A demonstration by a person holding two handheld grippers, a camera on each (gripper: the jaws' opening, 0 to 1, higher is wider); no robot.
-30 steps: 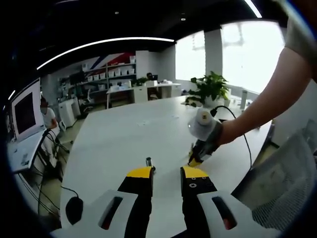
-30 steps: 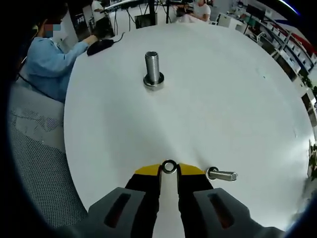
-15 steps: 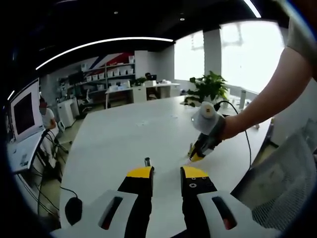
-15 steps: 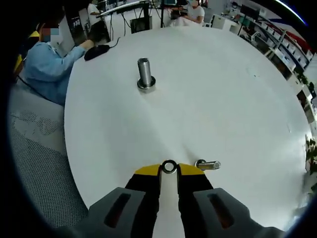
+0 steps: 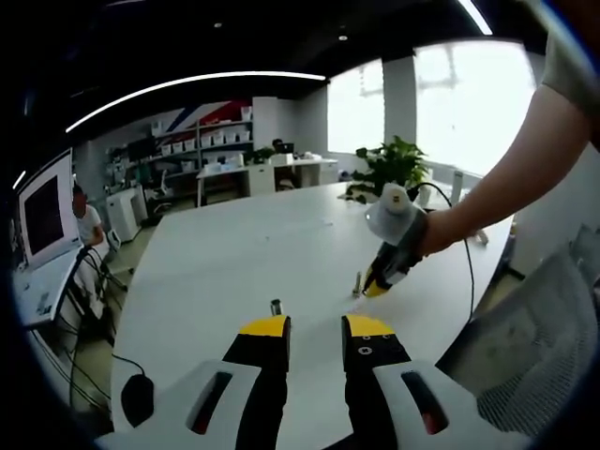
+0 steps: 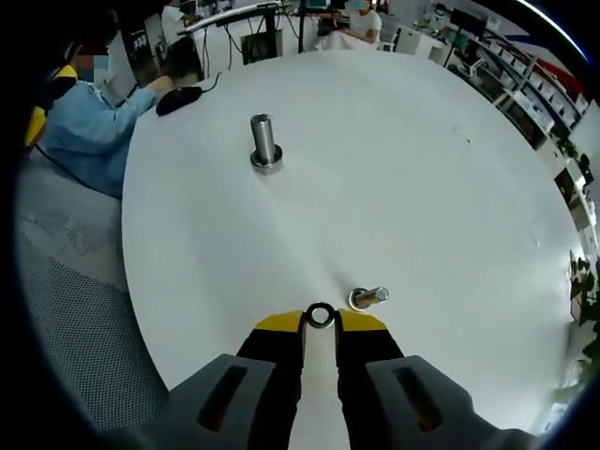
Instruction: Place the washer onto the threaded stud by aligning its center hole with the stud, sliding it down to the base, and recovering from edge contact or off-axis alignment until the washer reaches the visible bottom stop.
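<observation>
Washer in my grip, not yet on any stud.

My right gripper has its jaws nearly closed, pinching the small dark metal ring washer at their tips; the short silver threaded stud stands just beyond and right of them, the taller steel stud far ahead on the white round desk. Aligning and sliding down remain. My left gripper has its jaws slightly apart, holding nothing.

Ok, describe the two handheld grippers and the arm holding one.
Both the left gripper and the right gripper have black jaws with yellow tips on pale grey bodies with dark slots. The right gripper trails a black cable; the bare arm wears a short pale sleeve.
</observation>
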